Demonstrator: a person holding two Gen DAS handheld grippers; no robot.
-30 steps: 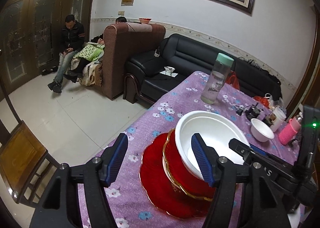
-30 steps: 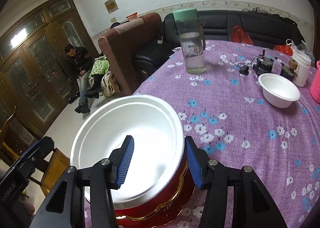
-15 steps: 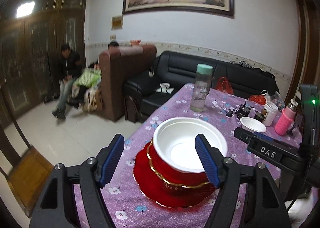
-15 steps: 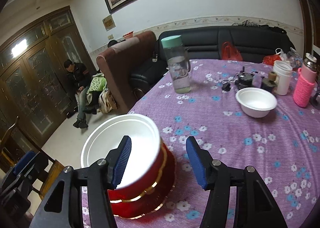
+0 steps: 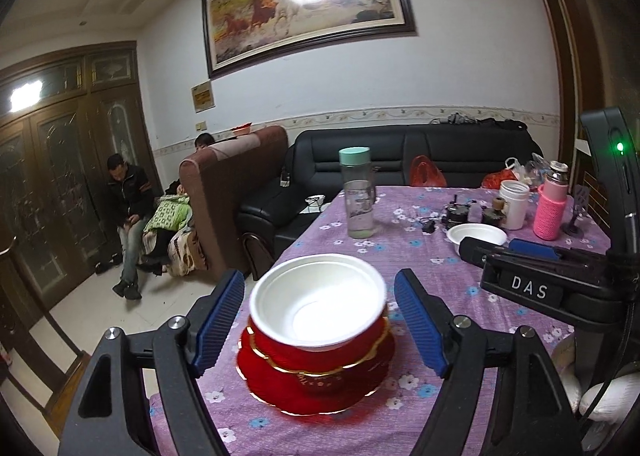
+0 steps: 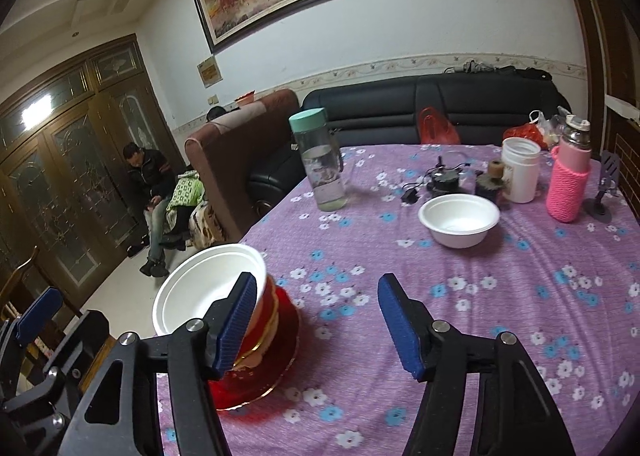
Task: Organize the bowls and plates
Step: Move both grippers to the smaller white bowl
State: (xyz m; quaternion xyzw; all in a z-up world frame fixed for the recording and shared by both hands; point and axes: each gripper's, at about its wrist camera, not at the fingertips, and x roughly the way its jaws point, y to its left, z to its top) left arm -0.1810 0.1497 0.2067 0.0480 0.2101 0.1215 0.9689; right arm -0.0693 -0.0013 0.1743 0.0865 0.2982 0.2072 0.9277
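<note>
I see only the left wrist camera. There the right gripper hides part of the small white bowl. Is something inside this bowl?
Observer: No. In the right wrist view the small white bowl is fully visible, upright and empty.
Operator: Does the right gripper hold anything?
Observer: No. The right gripper is open; its jaws have just been opening, and no pad presses on anything.
</note>
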